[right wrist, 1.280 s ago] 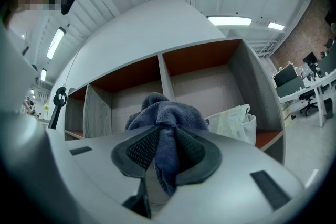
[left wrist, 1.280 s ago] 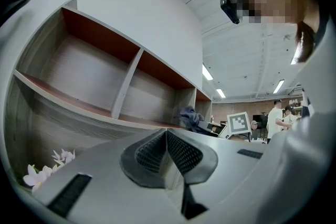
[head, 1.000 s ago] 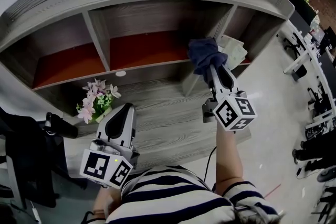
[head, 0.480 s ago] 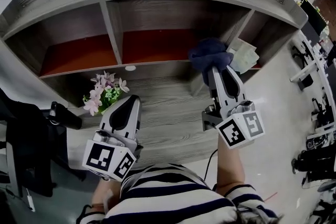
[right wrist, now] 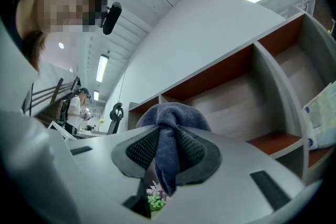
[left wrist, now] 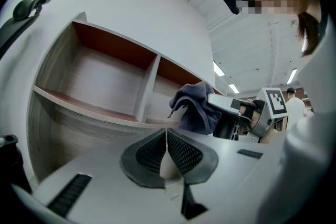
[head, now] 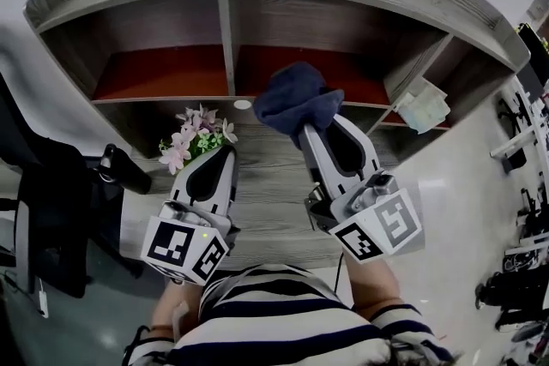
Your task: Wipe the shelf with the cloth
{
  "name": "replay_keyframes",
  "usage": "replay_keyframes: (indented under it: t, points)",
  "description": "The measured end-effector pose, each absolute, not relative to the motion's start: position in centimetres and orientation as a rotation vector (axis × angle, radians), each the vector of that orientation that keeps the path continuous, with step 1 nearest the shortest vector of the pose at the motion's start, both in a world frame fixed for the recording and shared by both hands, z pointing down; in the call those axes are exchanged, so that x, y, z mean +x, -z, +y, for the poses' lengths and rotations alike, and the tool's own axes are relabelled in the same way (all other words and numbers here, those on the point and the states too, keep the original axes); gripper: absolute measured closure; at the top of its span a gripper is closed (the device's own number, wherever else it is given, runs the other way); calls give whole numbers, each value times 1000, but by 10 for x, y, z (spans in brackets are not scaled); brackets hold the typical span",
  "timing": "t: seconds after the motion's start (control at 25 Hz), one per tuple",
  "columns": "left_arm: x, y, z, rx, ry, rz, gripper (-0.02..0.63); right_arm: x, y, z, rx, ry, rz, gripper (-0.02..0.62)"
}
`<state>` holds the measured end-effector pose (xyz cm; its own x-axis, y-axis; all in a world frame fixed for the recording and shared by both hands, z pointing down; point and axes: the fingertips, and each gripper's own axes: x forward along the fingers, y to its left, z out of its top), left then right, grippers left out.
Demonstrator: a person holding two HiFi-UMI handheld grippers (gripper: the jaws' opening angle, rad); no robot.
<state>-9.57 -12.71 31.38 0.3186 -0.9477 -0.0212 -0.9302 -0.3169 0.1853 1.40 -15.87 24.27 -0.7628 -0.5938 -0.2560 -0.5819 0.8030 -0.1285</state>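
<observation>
Soft, light, limp cloth [head: 292,94] pinched by one fold in right claw [head: 307,129], bulk bunched beyond its tips, shelf [head: 227,39] ahead; left claw [head: 226,150] pressed together, empty, beside it

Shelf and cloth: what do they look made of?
Shelf: probably laminated board, with a matte grey wood-grain finish in even, printed-looking streaks. Its inner panels are smooth and reddish-brown. Cloth: soft dark blue fabric, possibly microfibre or terry, since it bunches in thick folds and its surface looks fuzzy.
</observation>
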Motion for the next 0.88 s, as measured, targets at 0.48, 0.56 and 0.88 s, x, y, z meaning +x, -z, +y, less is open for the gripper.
replay_keyframes:
  t: [0.48, 0.56, 0.88]
  points:
    - [-127, -319, -119, 2345, 195, -1849, 583, -65, -275, -144, -697, 57, 2879, 489]
    - [-126, -320, -119, 2348, 196, -1842, 583, -70, -284, -150, -712, 91, 2895, 489]
    - [-115, -321, -122, 2382, 195, -1794, 583, -44, -307, -186, -921, 190, 2874, 489]
